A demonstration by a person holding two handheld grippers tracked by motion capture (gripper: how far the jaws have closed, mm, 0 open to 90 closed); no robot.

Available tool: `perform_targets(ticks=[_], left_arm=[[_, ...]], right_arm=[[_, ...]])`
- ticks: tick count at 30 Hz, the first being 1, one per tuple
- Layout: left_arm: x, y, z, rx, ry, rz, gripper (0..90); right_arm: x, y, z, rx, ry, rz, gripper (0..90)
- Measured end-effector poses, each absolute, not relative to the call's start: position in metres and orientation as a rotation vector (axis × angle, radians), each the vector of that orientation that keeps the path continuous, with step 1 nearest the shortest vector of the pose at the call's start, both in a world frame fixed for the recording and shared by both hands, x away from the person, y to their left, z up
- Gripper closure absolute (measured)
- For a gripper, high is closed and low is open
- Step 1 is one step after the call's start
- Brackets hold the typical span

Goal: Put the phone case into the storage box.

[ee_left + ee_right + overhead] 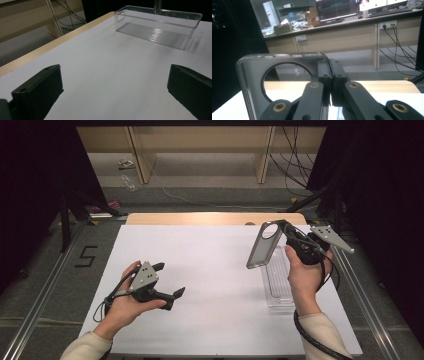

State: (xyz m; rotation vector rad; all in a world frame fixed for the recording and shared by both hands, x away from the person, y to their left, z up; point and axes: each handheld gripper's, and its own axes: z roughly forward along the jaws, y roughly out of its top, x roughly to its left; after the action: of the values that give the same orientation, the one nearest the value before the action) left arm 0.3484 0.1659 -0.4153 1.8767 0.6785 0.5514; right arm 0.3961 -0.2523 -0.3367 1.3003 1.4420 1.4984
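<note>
White sheeting covers the table, smooth and matte, with a strip of pale wood showing along its far edge and dark curtains closing in on both sides. The landmark on it is a clear plastic tray, a long shallow rectangle with rounded corners, thin glossy walls and a ribbed floor; from the left gripper view the tray lies near the far corner of the sheet, its ridges catching the light.

Just above the far end of the tray, the right gripper holds a phone case clear of the surface. The case is a slim rounded rectangle, greyish and translucent with a shiny rim, and has one large round cut-out near its upper end; it hangs tilted, lower end pointing down toward the sheet on the tray's left side. In the right gripper view the two black jaws are pressed together on the case's top edge, right beside the round opening, their arms jointed by brass-coloured pins.

Well to the left of the tray, the left gripper is held low over the bare sheet, its blocky matte-black jaws spread wide with nothing between them.
</note>
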Motion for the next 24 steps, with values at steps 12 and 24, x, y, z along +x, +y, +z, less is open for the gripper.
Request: perform_targets(ticks=[12, 24], left_arm=[[0.348, 0.166, -0.415, 1.876, 0.680, 0.551, 0.0], [0.349, 0.166, -0.415, 1.876, 0.679, 0.552, 0.0]], right_arm=[[0.395, -0.258, -0.334, 1.301, 1.425, 1.495, 88.8], [0.395, -0.265, -0.332, 1.310, 1.403, 1.490, 88.8]])
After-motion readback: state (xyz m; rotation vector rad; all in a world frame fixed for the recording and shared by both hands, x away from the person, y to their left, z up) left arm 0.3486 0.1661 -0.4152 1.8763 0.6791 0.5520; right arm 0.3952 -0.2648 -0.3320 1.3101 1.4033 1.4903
